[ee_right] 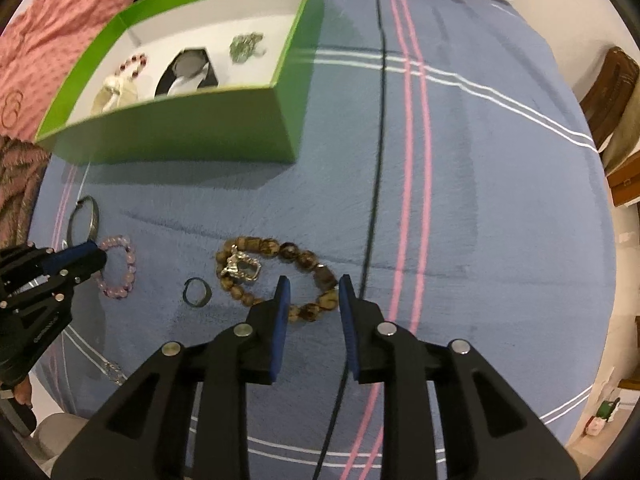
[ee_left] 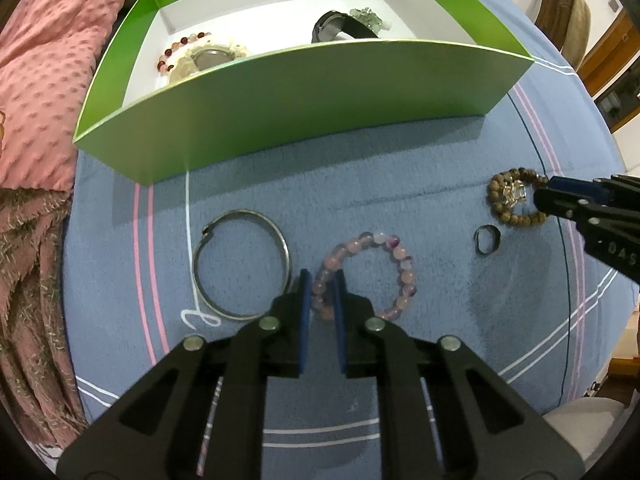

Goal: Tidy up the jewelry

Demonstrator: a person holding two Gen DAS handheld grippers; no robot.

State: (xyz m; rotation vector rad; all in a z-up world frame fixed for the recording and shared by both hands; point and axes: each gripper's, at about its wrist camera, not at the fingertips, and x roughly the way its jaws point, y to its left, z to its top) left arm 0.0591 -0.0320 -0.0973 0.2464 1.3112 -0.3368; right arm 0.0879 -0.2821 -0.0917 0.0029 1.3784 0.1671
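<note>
A pink bead bracelet (ee_left: 400, 256) lies on the blue striped cloth (ee_left: 360, 168). My left gripper (ee_left: 322, 292) is shut on its left side, with beads pinched between the blue pads. In the right wrist view this gripper (ee_right: 102, 258) comes in from the left at the pink bracelet (ee_right: 130, 268). A brown bead bracelet (ee_right: 264, 246) with a silver charm (ee_right: 240, 268) lies in front of my right gripper (ee_right: 314, 292), which is open and straddles the bracelet's near beads. In the left wrist view the right gripper (ee_left: 540, 196) is over the brown bracelet (ee_left: 496, 192).
The open green box (ee_left: 304, 92) (ee_right: 180, 128) behind holds a red bead bracelet, watches and a green stone piece. A metal bangle (ee_left: 240, 212) (ee_right: 95, 216) and a small dark ring (ee_left: 477, 240) (ee_right: 186, 292) lie on the cloth. Pink bedding (ee_left: 48, 80) borders the left.
</note>
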